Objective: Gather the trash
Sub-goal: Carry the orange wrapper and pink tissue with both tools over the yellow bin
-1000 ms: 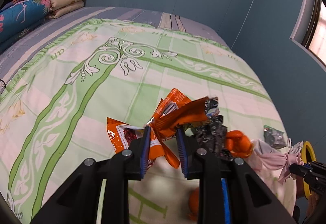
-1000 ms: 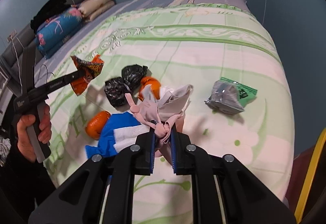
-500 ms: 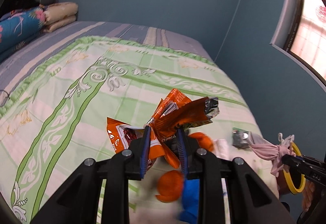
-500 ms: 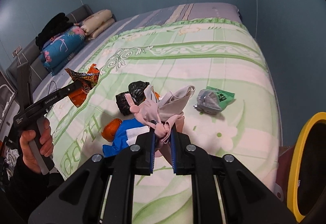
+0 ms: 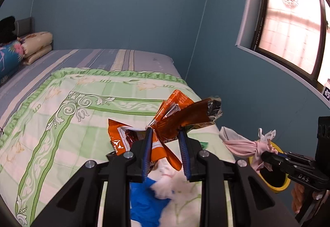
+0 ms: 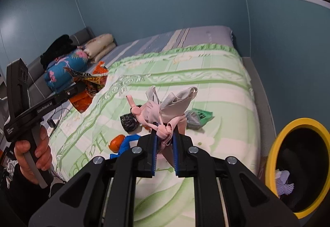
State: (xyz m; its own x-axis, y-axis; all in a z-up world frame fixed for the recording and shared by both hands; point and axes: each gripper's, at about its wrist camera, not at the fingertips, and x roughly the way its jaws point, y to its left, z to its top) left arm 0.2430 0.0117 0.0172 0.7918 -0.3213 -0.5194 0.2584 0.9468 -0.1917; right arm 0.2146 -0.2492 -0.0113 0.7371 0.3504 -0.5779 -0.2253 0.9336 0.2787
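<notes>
Orange snack wrapper [image 5: 175,121] pinched in left gripper [image 5: 166,140] above the bed [image 5: 61,103] | pink knotted bag [image 6: 165,111] clamped in right gripper's [image 6: 164,140] nearly closed jaws | step: carry both over the yellow-rimmed bin [image 6: 274,140], release only once squarely above its mouth | more trash on the bed.

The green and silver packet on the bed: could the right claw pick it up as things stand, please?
Probably not yet: the right claw is shut on the knotted pink bag, so its jaws are full. The green and silver packet itself lies uncovered on the bed.
</notes>
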